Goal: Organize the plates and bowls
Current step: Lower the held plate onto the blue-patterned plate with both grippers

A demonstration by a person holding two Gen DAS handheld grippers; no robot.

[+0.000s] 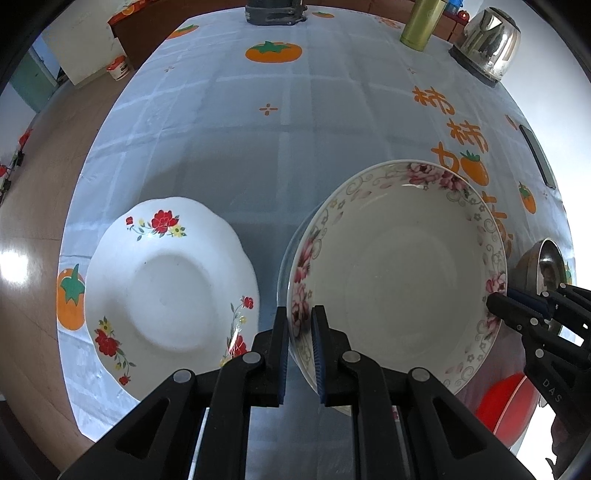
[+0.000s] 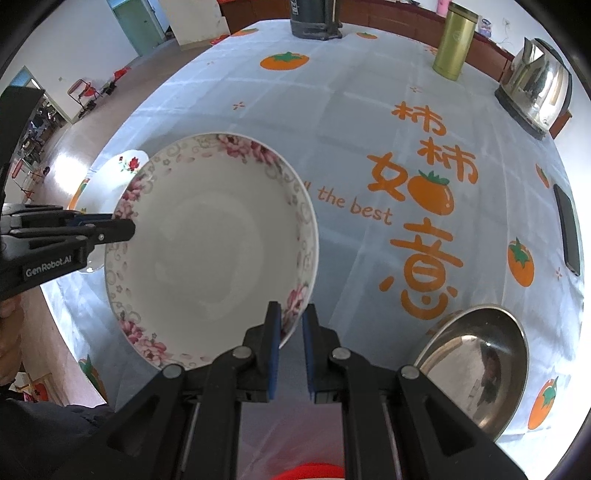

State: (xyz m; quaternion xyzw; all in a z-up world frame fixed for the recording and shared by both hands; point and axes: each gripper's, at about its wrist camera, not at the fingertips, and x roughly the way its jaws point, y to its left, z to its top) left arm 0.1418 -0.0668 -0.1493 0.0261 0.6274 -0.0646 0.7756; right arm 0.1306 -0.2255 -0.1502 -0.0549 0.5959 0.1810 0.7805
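A deep plate with a pink-flower rim (image 1: 399,273) is held off the table between both grippers. My left gripper (image 1: 300,314) is shut on its left rim. My right gripper (image 2: 291,310) is shut on its right rim; it also shows in the left wrist view (image 1: 496,300). The same plate fills the middle of the right wrist view (image 2: 210,251), with the left gripper (image 2: 129,229) on its far edge. A white scalloped plate with red flowers (image 1: 166,291) lies on the tablecloth to the left, partly hidden behind the held plate in the right wrist view (image 2: 122,170).
A steel bowl (image 2: 476,365) stands at the near right. A red dish (image 1: 506,402) sits at the near edge. A green flask (image 2: 452,44), a steel kettle (image 2: 535,88), a dark base (image 2: 314,22) and a phone (image 2: 567,229) lie farther off.
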